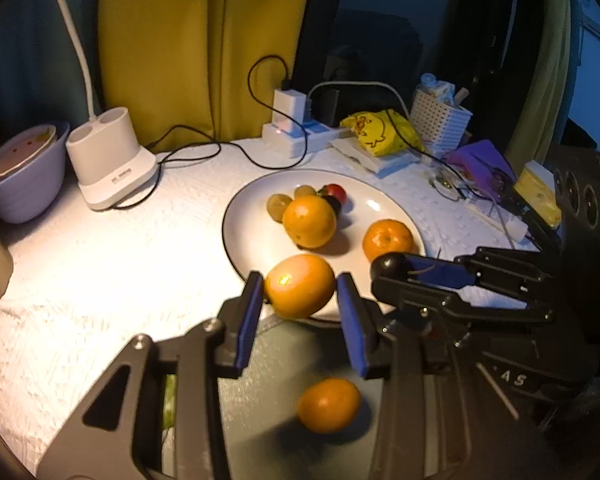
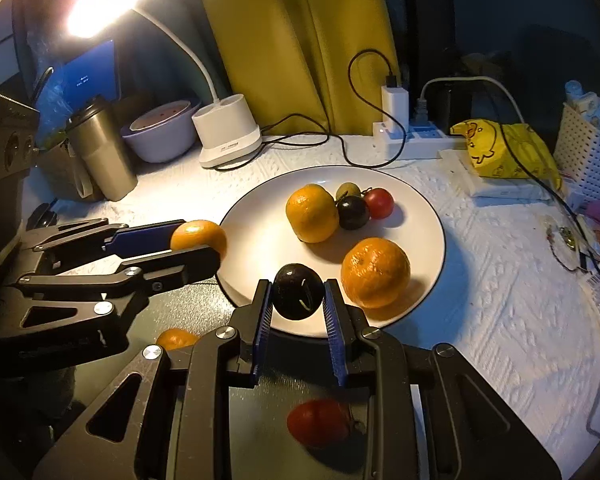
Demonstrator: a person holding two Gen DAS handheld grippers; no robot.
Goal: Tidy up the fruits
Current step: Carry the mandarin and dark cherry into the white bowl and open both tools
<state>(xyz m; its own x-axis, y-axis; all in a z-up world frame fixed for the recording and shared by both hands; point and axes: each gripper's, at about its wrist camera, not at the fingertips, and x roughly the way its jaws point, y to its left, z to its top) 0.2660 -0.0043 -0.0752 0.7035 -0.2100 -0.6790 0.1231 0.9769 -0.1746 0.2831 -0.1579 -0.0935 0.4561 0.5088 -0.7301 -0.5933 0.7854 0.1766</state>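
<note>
Between the left tongs [image 1: 300, 286], above plate [image 1: 252, 200] rim: orange [image 1: 300, 286] clenched at its widest, firm-skinned, likely slip-prone | Between the right tongs [image 2: 298, 298]: dark tomato [image 2: 298, 298] gripped, probably soft, wants gentle squeeze.

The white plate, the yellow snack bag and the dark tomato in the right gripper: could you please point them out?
white plate [image 2: 412, 200], right wrist view, bare rim.
yellow snack bag [image 2: 500, 152], right wrist view, middle.
dark tomato [image 2: 297, 296], right wrist view, front.
</note>
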